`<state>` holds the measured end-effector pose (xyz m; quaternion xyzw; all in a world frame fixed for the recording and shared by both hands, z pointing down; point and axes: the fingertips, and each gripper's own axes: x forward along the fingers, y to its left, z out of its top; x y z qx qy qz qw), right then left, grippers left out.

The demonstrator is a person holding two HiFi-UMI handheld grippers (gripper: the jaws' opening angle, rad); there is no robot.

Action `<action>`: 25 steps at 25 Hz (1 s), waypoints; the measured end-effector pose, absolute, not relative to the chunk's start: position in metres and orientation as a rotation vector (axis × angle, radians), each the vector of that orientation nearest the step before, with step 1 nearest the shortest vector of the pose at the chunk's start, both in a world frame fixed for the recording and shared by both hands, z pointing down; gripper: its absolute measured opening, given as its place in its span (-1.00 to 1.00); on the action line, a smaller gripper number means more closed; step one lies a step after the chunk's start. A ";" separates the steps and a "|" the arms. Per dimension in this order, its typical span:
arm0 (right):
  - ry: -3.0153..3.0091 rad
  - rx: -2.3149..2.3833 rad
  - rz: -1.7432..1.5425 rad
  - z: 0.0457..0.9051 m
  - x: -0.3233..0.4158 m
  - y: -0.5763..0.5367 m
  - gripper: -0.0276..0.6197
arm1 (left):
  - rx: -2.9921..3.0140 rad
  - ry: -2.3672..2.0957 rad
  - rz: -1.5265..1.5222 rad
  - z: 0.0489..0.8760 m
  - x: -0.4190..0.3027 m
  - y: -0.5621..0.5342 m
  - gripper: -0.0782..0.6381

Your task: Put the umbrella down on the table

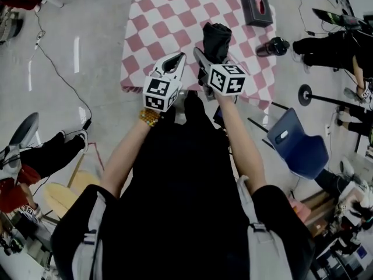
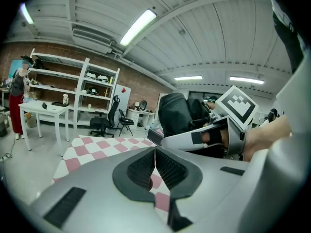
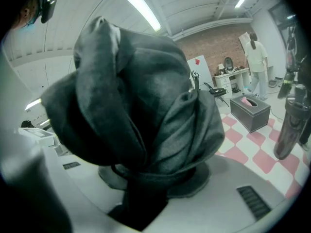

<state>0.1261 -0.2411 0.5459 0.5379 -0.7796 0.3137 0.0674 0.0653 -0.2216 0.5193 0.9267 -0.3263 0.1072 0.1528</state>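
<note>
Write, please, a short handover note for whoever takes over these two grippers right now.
Left gripper: shut, empty, beside the right one.
Right gripper: shut on the folded black fabric umbrella, held over the near part of the pink-and-white checked table.
Done: the umbrella is over the table.
Left: lower it onto the table, probably clear of the dark tissue box, then open the jaws.

Left gripper (image 2: 155, 155) closed, empty, facing the checked table (image 2: 92, 147), umbrella (image 2: 175, 113) beyond.
</note>
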 end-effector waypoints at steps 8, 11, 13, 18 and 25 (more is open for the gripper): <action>-2.408 1.501 1.060 0.547 0.152 -0.259 -0.41 | 2.652 -0.944 0.348 0.525 0.078 -0.233 -0.74; -2.406 1.504 1.089 0.550 0.162 -0.266 -0.41 | 2.651 -0.930 0.375 0.529 0.085 -0.234 -0.74; -2.399 1.500 1.102 0.553 0.167 -0.270 -0.41 | 2.647 -0.927 0.388 0.530 0.089 -0.235 -0.74; -2.398 1.459 1.114 0.562 0.167 -0.280 -0.41 | 2.631 -0.934 0.422 0.536 0.094 -0.240 -0.74; -2.388 1.439 1.116 0.568 0.172 -0.295 -0.41 | 2.616 -0.946 0.450 0.539 0.096 -0.247 -0.74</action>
